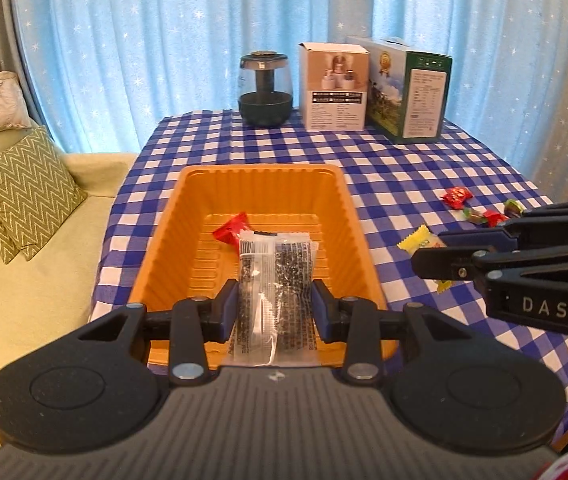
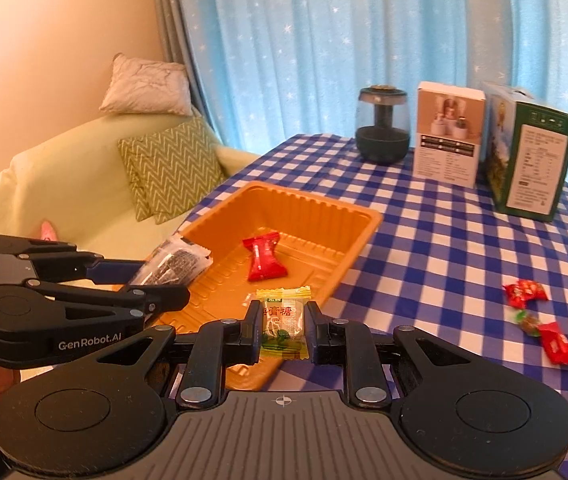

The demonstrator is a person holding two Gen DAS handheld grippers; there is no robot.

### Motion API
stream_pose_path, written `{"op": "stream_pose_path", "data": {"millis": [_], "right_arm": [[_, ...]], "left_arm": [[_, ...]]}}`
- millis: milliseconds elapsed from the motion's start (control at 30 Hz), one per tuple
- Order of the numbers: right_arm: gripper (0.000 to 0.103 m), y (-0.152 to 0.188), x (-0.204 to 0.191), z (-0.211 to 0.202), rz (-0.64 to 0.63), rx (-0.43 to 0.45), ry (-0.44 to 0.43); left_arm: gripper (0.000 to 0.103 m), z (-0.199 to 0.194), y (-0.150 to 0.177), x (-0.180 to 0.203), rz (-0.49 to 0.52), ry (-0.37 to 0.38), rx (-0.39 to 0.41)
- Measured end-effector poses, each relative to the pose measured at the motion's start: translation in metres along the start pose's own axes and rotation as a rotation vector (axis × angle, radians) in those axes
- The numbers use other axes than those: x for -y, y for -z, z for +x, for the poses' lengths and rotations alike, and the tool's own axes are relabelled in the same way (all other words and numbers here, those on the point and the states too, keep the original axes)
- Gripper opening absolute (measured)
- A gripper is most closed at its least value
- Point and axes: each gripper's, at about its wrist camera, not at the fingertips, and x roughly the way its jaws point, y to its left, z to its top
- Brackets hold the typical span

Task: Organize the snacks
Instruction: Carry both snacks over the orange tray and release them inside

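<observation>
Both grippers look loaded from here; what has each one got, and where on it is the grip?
The left gripper pinches the clear packet across its long sides, near the lower end. The right gripper pinches the yellow candy across its middle.

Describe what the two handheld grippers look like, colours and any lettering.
Both are matte black linkage grippers with silver pivot screws, round side discs and a ribbed grey base. The left gripper has blue finger pads and white "GenRobot.AI" lettering; the right gripper shows white "DAS".
</observation>
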Motion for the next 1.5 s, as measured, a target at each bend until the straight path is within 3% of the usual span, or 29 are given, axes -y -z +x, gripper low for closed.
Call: {"op": "stream_pose_path", "data": {"millis": [867,1500], "right_arm": [[0.022,-0.006,0.007,0.06,0.067,-0.042,-0.023],[0.022,-0.01,0.001,0.069,0.065,-0.034,-0.033]], "left_arm": [[0.036,0.061,-0.011,-0.042,0.003,-0.008,-0.058],[0.036,0.041,-0.004,-0.058,-0.032,-0.026,-0.039]]}}
